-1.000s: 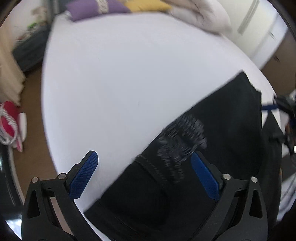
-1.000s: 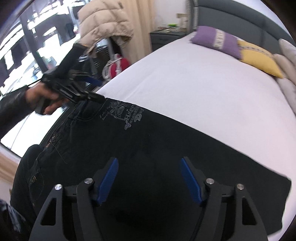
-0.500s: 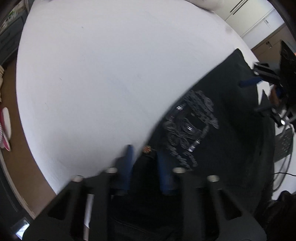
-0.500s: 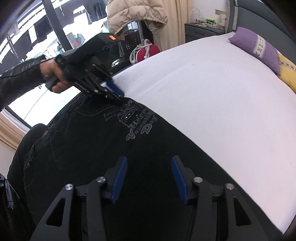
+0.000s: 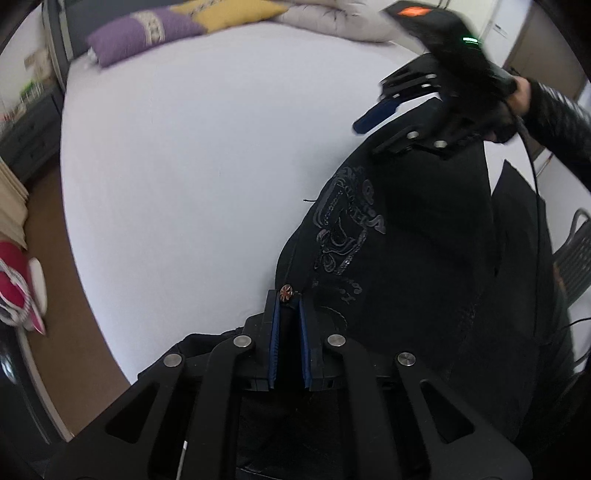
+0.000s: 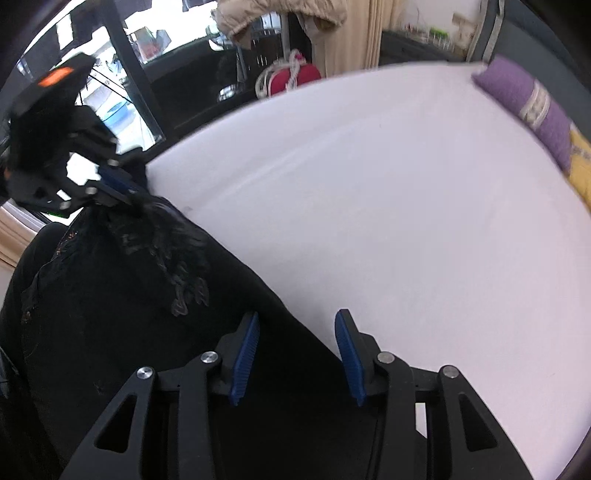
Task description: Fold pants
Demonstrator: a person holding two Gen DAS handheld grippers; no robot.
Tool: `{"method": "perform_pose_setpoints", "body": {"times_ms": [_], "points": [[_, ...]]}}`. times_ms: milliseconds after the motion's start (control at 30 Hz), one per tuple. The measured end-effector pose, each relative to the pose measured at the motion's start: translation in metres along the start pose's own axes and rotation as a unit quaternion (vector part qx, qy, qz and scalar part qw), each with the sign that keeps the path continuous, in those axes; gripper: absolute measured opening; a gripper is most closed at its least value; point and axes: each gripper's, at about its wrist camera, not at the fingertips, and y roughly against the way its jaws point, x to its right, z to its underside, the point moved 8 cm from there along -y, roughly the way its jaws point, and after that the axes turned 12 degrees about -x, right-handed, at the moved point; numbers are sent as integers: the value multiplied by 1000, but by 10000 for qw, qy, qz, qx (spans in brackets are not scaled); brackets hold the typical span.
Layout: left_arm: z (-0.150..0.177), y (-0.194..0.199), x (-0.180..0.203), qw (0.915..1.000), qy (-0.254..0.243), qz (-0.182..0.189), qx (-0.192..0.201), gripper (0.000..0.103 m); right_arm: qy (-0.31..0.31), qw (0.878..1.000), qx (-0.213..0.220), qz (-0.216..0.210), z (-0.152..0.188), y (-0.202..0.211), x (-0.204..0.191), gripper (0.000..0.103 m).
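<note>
A pair of black pants [image 5: 406, 266] lies along the lower right of the left wrist view, spread over the near edge of a white bed [image 5: 207, 155], a grey printed emblem [image 5: 347, 229] showing on the fabric. At bottom centre of that view the left gripper [image 5: 288, 314] has its blue pads drawn together on the waistband, pinching the cloth just below a copper-coloured button [image 5: 286, 292]. In the right wrist view the same gripper [image 6: 122, 188] appears at centre left, gathering the dark fabric into a raised bunch. The right gripper [image 6: 295, 350], at bottom centre of its own view, hangs over the pants' [image 6: 147, 314] edge where black cloth meets white sheet [image 6: 369, 206]; its jaws are closing, the blue pads stand apart, and the fabric edge lies between them without either pad visibly pressing on it. Seen from the left wrist camera, that right gripper [image 5: 399, 122] sits in the upper right of the frame, carried by a hand [image 5: 517, 99] in a dark sleeve [image 5: 561, 125]. A purple pillow [image 5: 144, 33] and a yellow pillow [image 5: 229, 13] rest at the far end of the bed, along the top of the frame. A red bag [image 6: 295, 77] stands on the floor beyond the bed, upper centre of the right wrist view.
</note>
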Motion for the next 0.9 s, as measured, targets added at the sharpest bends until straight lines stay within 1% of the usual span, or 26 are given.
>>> {"method": "perform_pose_setpoints", "body": {"times_ms": [67, 100, 133, 200, 233, 267, 300, 333, 433, 533, 567, 633, 733, 767, 800, 867, 900], "points": [[0, 1, -4, 9999, -28, -61, 85, 8, 54, 9996, -259, 11, -1, -12, 6, 46], [2, -4, 3, 9999, -46, -86, 113, 8, 80, 9992, -398, -24, -1, -17, 9, 46], [1, -4, 1, 9998, -56, -95, 135, 8, 104, 9986, -511, -18, -1, -23, 12, 46], [0, -7, -8, 9998, -40, -89, 145, 8, 59, 9981, -592, -127, -2, -27, 15, 29], [5, -19, 2, 9998, -31, -85, 161, 8, 57, 9982, -540, -235, -3, -26, 14, 16], [5, -21, -1, 9998, -4, -84, 176, 8, 105, 9985, -485, -226, -4, -23, 12, 11], [5, -23, -5, 9998, 34, -85, 201, 8, 134, 9986, -476, -180, -4, -22, 10, 11], [3, -16, -6, 9997, 64, -71, 220, 8, 177, 9988, -441, -69, -4, -19, 8, 8], [-1, -19, -7, 9994, 156, -15, 311, 8, 24, 9998, -166, 89, -3, -6, 5, 5], [-7, 0, 0, 9991, 194, 42, 364, 8, -81, 9995, 216, 194, -1, 15, -8, 4], [-12, 7, 2, 9990, 213, 89, 378, 8, -56, 9989, 339, 304, 0, 24, -18, 4], [-9, 13, 8, 9988, 236, 169, 407, 8, -67, 9980, 567, 280, 1, 33, -40, 4], [-3, 22, 15, 9980, 295, 313, 460, 8, 62, 9971, 701, 289, 9, 32, -79, 4], [13, 24, 33, 9979, 298, 325, 467, 8, 105, 9970, 720, 265, 13, 29, -96, 4], [19, 24, 39, 9980, 272, 358, 448, 8, 155, 9969, 713, 308, 18, 21, -113, 4], [32, 25, 55, 9985, 191, 352, 364, 8, 241, 9965, 646, 475, 30, 12, -134, 4], [44, 26, 70, 9989, 144, 323, 313, 8, 234, 9963, 634, 525, 28, 8, -146, 4]]}}
